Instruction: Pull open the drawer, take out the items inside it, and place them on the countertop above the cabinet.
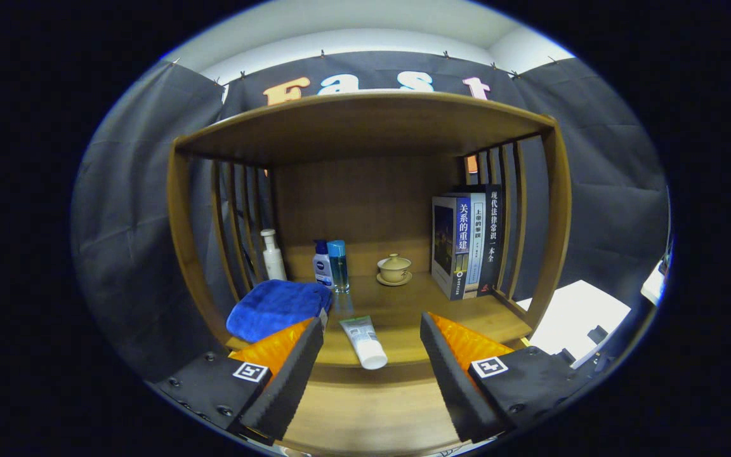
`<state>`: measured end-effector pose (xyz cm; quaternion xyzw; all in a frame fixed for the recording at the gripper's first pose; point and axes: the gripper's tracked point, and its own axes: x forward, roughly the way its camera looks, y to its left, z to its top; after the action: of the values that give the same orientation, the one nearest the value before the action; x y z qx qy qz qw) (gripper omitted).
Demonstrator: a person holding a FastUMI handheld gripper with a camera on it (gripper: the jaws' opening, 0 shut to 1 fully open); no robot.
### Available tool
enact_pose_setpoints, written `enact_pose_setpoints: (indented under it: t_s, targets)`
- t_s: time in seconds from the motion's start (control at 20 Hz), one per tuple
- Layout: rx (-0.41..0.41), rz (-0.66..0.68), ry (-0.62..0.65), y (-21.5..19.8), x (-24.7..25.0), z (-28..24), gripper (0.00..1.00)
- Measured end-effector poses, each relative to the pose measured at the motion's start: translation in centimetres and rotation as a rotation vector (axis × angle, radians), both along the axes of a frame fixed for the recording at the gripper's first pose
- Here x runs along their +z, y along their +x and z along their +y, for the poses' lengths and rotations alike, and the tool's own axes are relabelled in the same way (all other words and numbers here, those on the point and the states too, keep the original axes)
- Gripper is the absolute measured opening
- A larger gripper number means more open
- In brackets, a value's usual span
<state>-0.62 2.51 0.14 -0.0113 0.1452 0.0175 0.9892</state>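
Note:
My gripper [370,322] is open and holds nothing. A white tube [363,343] with a green band lies on the wooden countertop [403,311], close to its front edge, cap end toward me, in the gap between my fingertips and touching neither. Below that front edge a flat wooden surface [365,412] stretches between my fingers; I cannot tell whether it belongs to the drawer. A folded blue towel [276,308] rests on the countertop just beyond my left finger.
At the back of the countertop stand a white pump bottle [272,255], two small blue bottles [330,265] and a lidded teacup on a saucer [394,269]. Upright books [467,244] lean at the right. Slatted side walls and a wooden shelf [365,124] overhead enclose the space.

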Motion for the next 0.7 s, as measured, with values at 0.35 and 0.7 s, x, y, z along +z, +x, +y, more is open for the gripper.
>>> enact_pose_setpoints:
  t_s: [0.35,0.7]
  targets:
    - [0.001,-0.016,-0.004,-7.5,-2.8,0.6,1.00]
    - [-0.012,0.071,0.010,-11.9,-8.6,-0.2,1.00]
